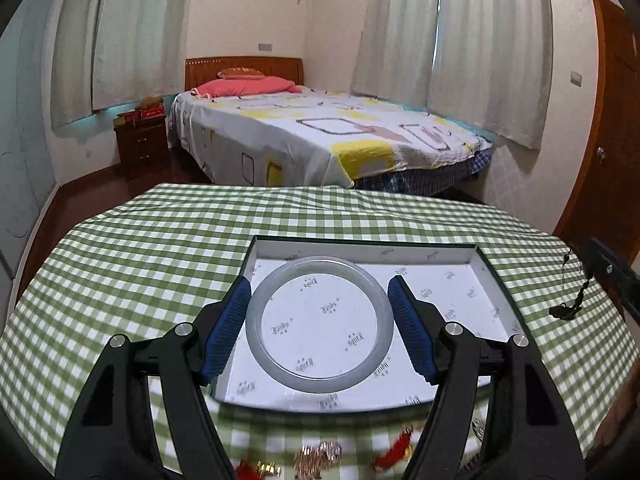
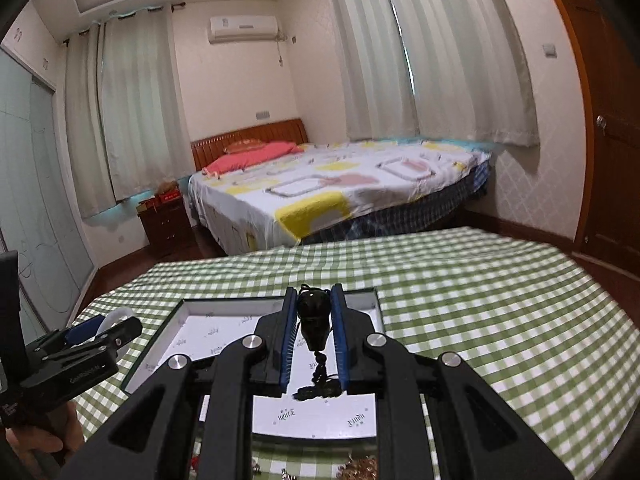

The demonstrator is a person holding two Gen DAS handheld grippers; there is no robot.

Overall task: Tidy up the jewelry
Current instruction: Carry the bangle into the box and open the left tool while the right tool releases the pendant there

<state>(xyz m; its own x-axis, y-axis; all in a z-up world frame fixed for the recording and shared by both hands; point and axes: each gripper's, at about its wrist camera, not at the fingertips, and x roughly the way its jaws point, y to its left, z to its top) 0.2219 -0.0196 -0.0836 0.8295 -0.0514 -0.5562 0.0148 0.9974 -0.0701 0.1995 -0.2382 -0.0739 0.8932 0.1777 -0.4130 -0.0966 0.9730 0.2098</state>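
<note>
Checked cloth (image 1: 160, 240), pale translucent bangle (image 1: 256, 320), glossy blk pendant (image 2: 314, 316)

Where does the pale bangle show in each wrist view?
Left wrist: pale bangle at lower centre, between the left claw's blue pads.
Right wrist: only a white sliver at far left, in that same claw.
Shared landmark: white-lined box.

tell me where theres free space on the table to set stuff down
The checked cloth is bare right of the open box and between the box and the far table edge. The box floor is bare beside the bangle. It is crowded at the near edge, where red and gold jewelry lies.
</note>
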